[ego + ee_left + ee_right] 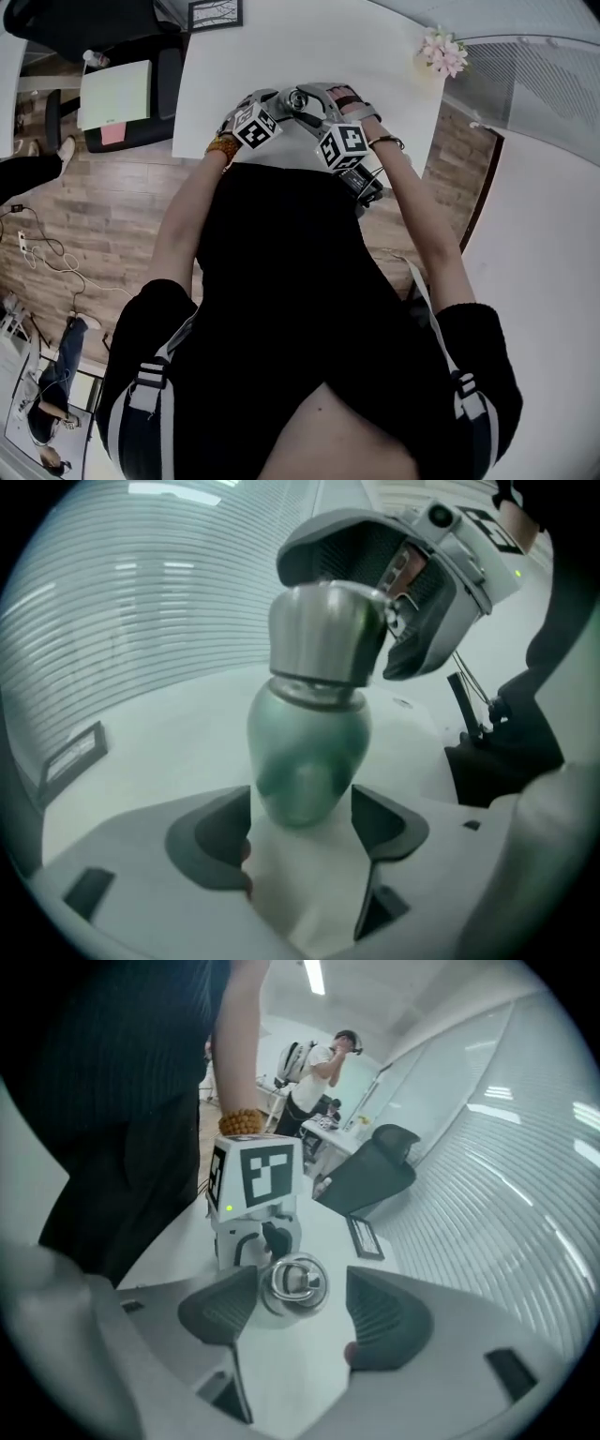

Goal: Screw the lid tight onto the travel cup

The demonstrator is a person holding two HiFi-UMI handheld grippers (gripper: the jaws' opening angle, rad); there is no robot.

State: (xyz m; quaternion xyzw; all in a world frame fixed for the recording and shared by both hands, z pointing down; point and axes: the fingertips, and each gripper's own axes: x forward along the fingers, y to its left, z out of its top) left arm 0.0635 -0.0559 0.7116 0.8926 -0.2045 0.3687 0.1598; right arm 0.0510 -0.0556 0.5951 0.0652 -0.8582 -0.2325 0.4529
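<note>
The travel cup (309, 752) has a green body and a silver lid (323, 639) on top, and it stands upright over the white table (309, 47). My left gripper (300, 822) is shut on the cup's body, a pad on each side. My right gripper (300, 1302) hangs over the cup and looks down on the lid (295, 1283) and its ring. Its jaws straddle the lid: the left pad (225, 1307) is against the rim, the right pad (380, 1321) stands apart from it. In the head view both grippers (255, 125) (342, 145) meet near the table's front edge.
Pink flowers (442, 52) stand at the table's far right and a small picture frame (216, 14) at its far left. A black office chair (375, 1176) is beyond the table, with a person (319, 1072) standing further back. Slatted blinds run along the right.
</note>
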